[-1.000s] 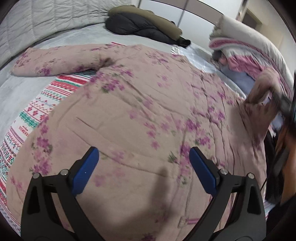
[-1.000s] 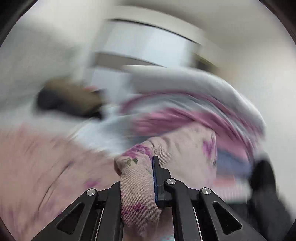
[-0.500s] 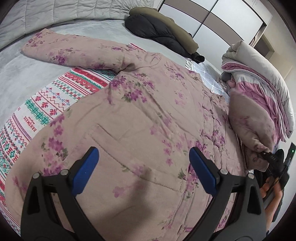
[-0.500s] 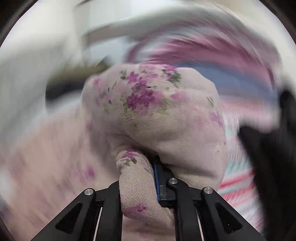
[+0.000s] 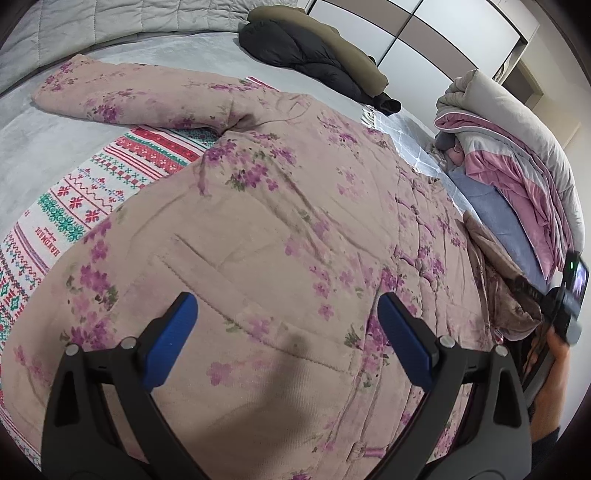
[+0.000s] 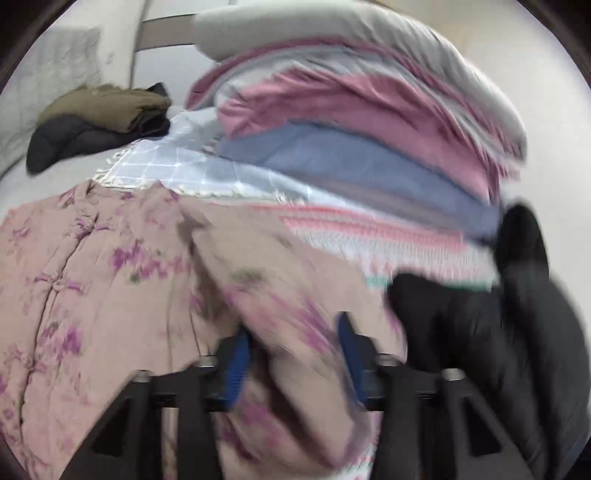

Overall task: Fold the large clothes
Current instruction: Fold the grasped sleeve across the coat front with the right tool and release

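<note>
The coat [image 5: 280, 229] is spread flat on the bed [image 5: 44, 147]; open bed remains at 10 o'clock. The left hand-held gripper [image 5: 288, 339] is spread above its hem. The right hand-held gripper [image 6: 291, 354] has just been opening; the sleeve [image 6: 295, 295] lies loose between its jaws.

bed: grey cover [image 5: 122, 55], quilted grey headboard [image 5: 92, 18] behind | wall: white-and-taupe wardrobe doors [image 5: 436, 29] | on bed: dark and olive jackets [image 5: 314, 55], stacked pink, grey and blue bedding [image 5: 517, 155] | light: even, indoor
</note>
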The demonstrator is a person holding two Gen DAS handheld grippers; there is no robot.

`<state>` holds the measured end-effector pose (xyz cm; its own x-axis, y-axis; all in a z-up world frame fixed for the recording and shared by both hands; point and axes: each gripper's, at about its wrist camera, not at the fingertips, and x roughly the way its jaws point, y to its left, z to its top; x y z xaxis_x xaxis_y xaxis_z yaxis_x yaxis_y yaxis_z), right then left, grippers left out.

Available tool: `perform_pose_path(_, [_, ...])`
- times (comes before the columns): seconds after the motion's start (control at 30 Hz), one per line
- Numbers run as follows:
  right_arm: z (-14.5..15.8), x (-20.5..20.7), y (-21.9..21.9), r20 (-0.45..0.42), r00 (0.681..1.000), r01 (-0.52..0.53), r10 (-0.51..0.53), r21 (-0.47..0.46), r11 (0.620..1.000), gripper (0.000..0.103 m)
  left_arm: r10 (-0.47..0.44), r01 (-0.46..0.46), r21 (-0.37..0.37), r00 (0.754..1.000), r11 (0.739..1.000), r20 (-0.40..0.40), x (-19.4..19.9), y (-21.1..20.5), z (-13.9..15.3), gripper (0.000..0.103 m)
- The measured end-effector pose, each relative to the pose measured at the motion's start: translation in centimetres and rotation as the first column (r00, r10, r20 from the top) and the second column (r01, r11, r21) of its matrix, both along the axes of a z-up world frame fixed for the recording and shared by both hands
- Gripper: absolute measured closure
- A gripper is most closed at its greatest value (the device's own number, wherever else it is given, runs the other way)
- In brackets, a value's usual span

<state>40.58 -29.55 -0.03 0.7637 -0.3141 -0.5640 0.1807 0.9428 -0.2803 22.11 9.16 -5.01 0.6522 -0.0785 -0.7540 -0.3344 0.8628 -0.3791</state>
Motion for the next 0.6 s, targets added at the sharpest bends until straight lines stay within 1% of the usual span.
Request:
perform_pose_path(0.03, [0.3,0.7,1.4,-0.008,0.999,-0.033,0.032,-0.052,0.998,0.033,-0.002,0.002,0.003,1.000,1.000,-0.002,0.0,0.0,-0.1,0.005])
perform_pose_path(0.07, [0.6,1.5,3.0,-0.020,0.998,-0.063,0.061,-0.135,0.989,0.032,-0.002,0.002,0.003,1.000,1.000,-0.004,0.1,0.0,-0.1,0.005])
perform_pose_path(0.1, [0.9,2.1,4.5,-0.031,0.997,-0.071,0.066,-0.218,0.973,0.032,-0.003,0.003,0.002,1.000,1.000,-0.006,0.1,0.0,-0.1,0.005])
perform_pose_path(0.13, [1.0,2.6,5.8,-0.029,0.997,-0.079,0.074,-0.280,0.957,0.031,-0.003,0.003,-0.001,1.000,1.000,-0.008,0.1,0.0,-0.2,0.005])
perform_pose_path(0.17, [0.9,3.3,7.1,-0.024,0.995,-0.103,0.100,-0.324,0.940,0.026,-0.004,0.004,-0.005,1.000,1.000,-0.008,0.1,0.0,-0.2,0.005])
perform_pose_path(0.2, [0.5,4.3,7.9,-0.038,0.992,-0.126,0.120,-0.349,0.929,0.023,-0.006,0.006,-0.005,1.000,1.000,-0.006,0.1,0.0,-0.1,0.005])
perform_pose_path(0.27, [-1.7,7.4,8.9,-0.124,0.988,-0.136,0.092,-0.418,0.898,0.023,-0.008,0.008,0.003,1.000,1.000,-0.006,0.0,-0.1,-0.1,0.005])
perform_pose_path(0.3, [-3.6,9.3,9.0,-0.184,0.982,-0.128,0.046,-0.467,0.875,0.025,-0.009,0.009,0.005,1.000,1.000,-0.007,0.1,-0.1,-0.1,0.005])
perform_pose_path(0.33, [-4.9,10.5,8.7,-0.206,0.979,-0.114,0.012,-0.495,0.861,0.025,-0.011,0.011,0.004,1.000,1.000,-0.008,0.1,-0.1,-0.1,0.005])
perform_pose_path(0.37, [-6.0,11.4,8.0,-0.212,0.977,-0.086,-0.027,-0.505,0.859,0.028,-0.011,0.011,0.002,1.000,1.000,-0.010,0.2,0.0,-0.2,0.005])
perform_pose_path(0.4, [-6.3,11.7,7.2,-0.210,0.976,-0.060,-0.049,-0.485,0.873,0.052,-0.010,0.010,0.000,1.000,1.000,-0.011,0.2,0.1,-0.2,0.005])
perform_pose_path(0.43, [-6.1,12.1,6.1,-0.210,0.975,-0.028,-0.065,-0.411,0.911,0.070,-0.009,0.009,-0.003,1.000,1.000,-0.013,0.2,0.1,-0.2,0.005])
perform_pose_path(0.47, [-5.6,12.3,5.2,-0.203,0.976,0.006,-0.077,-0.329,0.944,0.082,-0.009,0.009,-0.007,1.000,1.000,-0.015,0.3,0.2,-0.3,0.005])
perform_pose_path(0.5, [-3.9,11.6,3.8,-0.145,0.987,0.050,-0.076,-0.174,0.983,0.084,-0.008,0.008,-0.013,1.000,1.000,-0.015,0.2,0.3,-0.2,0.005])
perform_pose_path(0.57, [-1.3,9.8,2.2,-0.043,0.997,0.065,-0.066,-0.026,0.998,0.085,-0.004,0.003,-0.029,1.000,1.000,-0.013,0.2,0.6,-0.2,0.005])
perform_pose_path(0.6, [0.2,8.7,1.3,0.006,0.998,0.057,-0.058,0.061,0.997,0.085,-0.001,0.001,-0.037,1.000,0.999,-0.009,0.1,0.7,-0.1,0.005])
